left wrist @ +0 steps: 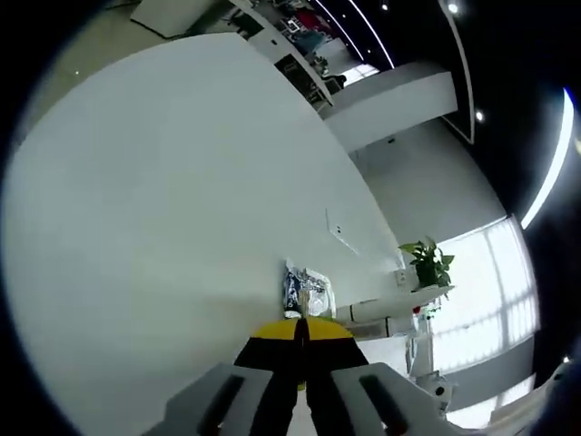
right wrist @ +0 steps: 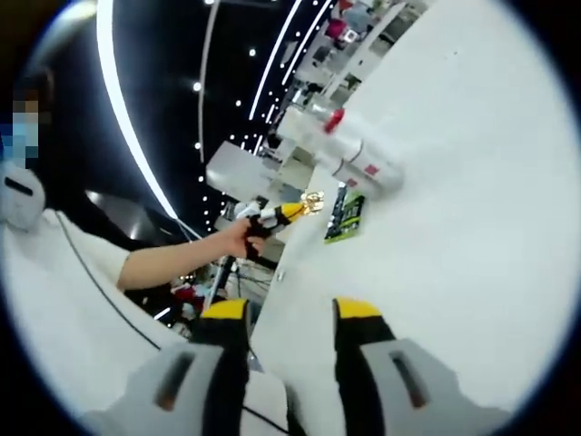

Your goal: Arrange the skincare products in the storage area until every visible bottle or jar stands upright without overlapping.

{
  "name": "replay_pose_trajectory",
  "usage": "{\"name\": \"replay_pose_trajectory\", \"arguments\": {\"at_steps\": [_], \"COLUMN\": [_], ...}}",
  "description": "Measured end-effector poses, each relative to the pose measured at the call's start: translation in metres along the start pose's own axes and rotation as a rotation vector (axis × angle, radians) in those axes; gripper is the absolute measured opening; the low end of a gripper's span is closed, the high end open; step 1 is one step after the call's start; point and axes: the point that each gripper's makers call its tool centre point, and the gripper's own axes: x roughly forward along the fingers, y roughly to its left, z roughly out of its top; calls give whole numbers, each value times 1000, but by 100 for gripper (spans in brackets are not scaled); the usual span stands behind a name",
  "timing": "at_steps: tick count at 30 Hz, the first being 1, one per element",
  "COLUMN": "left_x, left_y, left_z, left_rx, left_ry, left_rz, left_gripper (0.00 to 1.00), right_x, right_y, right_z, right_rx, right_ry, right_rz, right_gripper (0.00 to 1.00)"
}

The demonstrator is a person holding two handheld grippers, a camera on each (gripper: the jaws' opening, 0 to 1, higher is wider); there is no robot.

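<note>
Right gripper view: two white cylindrical bottles [right wrist: 359, 150] lying on their sides on the white table [right wrist: 472, 236], upper centre of the frame, one with a red cap. One flat green-and-black packet [right wrist: 346, 216] just below them. One small gold-topped item [right wrist: 313, 201] at the tip of the other gripper, centre frame.

Left gripper view: one crinkled blue-and-white sachet [left wrist: 307, 291] on the table, lower centre. One potted green plant [left wrist: 429, 262] at right. One white ledge [left wrist: 399, 304] under it.
</note>
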Motion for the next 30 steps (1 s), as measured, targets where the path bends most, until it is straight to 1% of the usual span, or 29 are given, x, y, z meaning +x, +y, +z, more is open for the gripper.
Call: {"name": "replay_pose_trajectory", "arguments": {"at_steps": [8,12,14,16,20,21,25,29,30], "left_x": [14,19,21,23,25,25,25,26,26], "left_y": [19,27,31,33,38,41,44,48,52], "left_z": [14,18,19,20,21,24,28,23,22], "left_rx": [-14,-9,4,6,55,75,90,133,155], "left_ry": [14,27,33,40,78,83,88,128,142], "left_rz": [20,40,58,63,107,115,139,168,188], "left_gripper": [0,0,0,0,1,1,1,2,2], "right_x": [5,9,9,10,11,12,13,13,13], "right_y": [-6,-7,-8,-9,-12,-11,-11,-11,-11], "right_z": [-3,-4,-3,-2,-2,-1,2,2,2], "right_rx": [23,36,42,47,55,65,67,68,66], "right_ry": [23,36,35,33,31,25,16,13,13], "right_rz": [-19,-22,-22,-24,-27,-21,-15,-17,-17], "right_gripper": [34,35,35,35,35,35,35,35,35]}}
